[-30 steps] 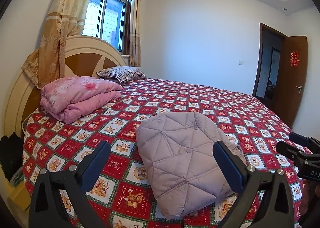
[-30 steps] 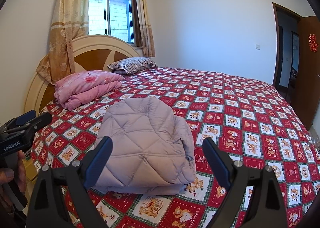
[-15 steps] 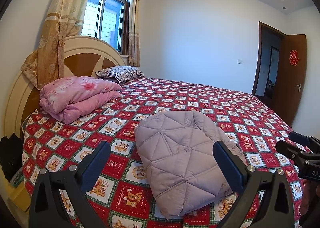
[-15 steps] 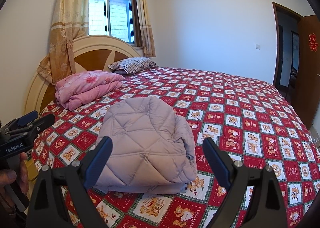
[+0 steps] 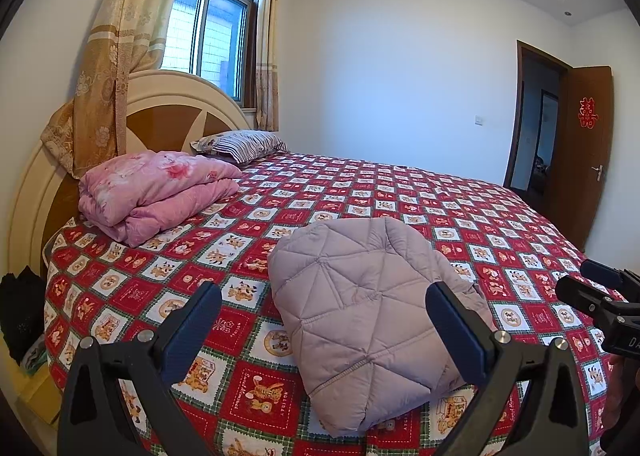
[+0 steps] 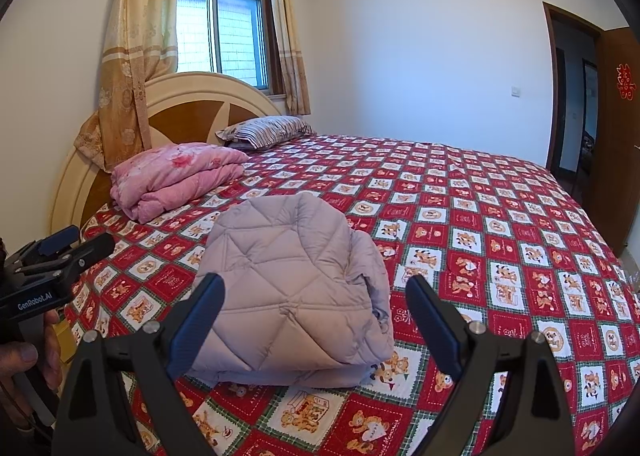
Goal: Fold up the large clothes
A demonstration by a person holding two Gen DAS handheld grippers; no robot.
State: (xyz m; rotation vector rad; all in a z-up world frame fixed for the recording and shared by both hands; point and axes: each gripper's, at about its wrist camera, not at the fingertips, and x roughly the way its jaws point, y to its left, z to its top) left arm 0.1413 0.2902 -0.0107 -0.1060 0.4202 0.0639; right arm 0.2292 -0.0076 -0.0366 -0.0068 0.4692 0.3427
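Grippers hovering level above the near bed edge: left gripper [image 5: 324, 320] and right gripper [image 6: 316, 310] both spread wide, gripping nothing. Folded quilted jacket [image 5: 368, 308] lying on the bedspread [image 5: 460, 216], at 12 o'clock of both. Pink quilt [image 5: 156, 192] at 10 o'clock. Since earlier frames, both drifting only marginally; jacket unmoved.

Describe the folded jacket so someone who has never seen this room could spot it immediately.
Find the bed with the red bear-print cover. Near its front edge lies the folded jacket, pale mauve with diamond quilting. Unlike the pink floral quilt by the headboard, it is plain.
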